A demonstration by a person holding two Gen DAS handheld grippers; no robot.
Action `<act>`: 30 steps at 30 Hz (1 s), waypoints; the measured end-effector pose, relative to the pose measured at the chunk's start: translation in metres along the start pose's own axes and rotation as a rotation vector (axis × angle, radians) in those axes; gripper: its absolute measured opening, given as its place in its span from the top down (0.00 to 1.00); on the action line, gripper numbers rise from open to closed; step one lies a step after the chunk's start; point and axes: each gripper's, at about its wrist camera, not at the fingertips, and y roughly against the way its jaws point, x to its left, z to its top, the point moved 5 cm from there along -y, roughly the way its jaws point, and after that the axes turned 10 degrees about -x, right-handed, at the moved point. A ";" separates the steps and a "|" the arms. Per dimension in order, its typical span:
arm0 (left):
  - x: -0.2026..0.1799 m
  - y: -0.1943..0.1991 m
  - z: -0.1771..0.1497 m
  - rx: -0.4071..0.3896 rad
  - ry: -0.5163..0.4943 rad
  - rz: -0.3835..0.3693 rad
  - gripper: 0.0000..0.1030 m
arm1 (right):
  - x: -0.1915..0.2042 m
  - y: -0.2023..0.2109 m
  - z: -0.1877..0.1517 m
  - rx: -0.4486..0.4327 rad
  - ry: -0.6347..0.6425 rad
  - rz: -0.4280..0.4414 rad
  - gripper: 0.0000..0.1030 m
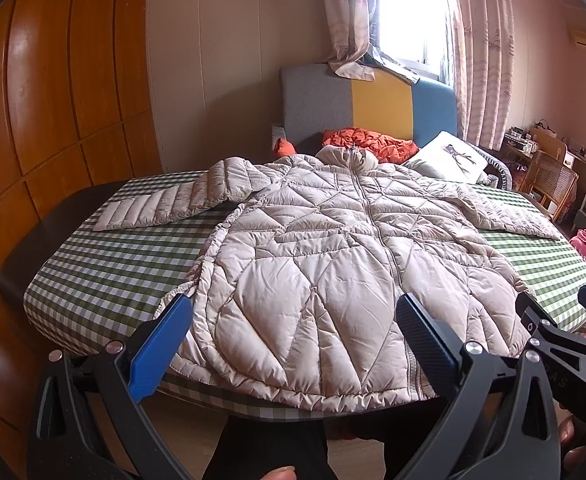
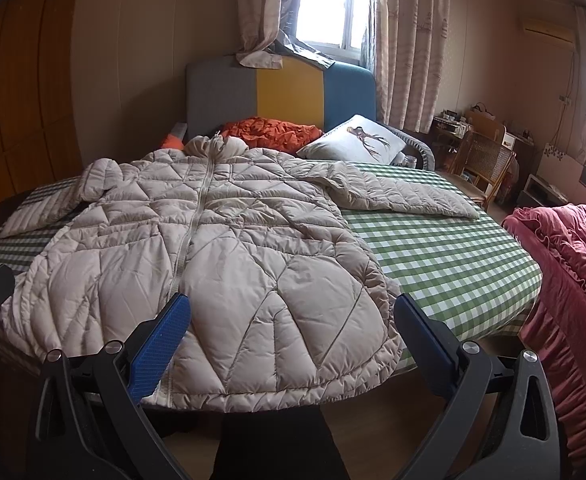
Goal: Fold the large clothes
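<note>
Ahead of both jaws, the coat point(image 1: 325, 264) lies flat on the bed point(image 2: 445, 256). The left gripper point(image 1: 293, 316) and right gripper point(image 2: 289, 312) gape apart, empty. Puffy, slick quilting could slip from a shallow pinch.

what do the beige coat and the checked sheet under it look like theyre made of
Beige coat: likely thin synthetic shell, nylon or polyester, over puffy fill; it has a slight sheen and stitched quilted panels that bulge. Checked sheet: looks like matte woven cotton or a blend; flat, no shine, green and white gingham.
</note>
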 end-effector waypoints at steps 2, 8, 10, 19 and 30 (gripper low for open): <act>0.000 0.000 0.000 -0.002 0.000 0.000 0.02 | 0.000 0.001 0.001 -0.002 0.004 0.001 0.03; 0.000 0.001 0.001 -0.008 0.001 0.001 0.02 | 0.001 0.001 0.001 -0.003 0.007 0.002 0.03; 0.000 0.001 0.001 -0.010 0.001 0.002 0.02 | 0.001 0.001 0.001 -0.002 0.007 0.002 0.03; -0.001 0.004 0.001 -0.015 0.005 0.005 0.02 | 0.002 0.001 0.001 -0.002 0.007 0.002 0.03; 0.000 0.005 0.002 -0.018 0.008 0.009 0.02 | 0.002 0.001 0.001 -0.004 0.007 0.001 0.03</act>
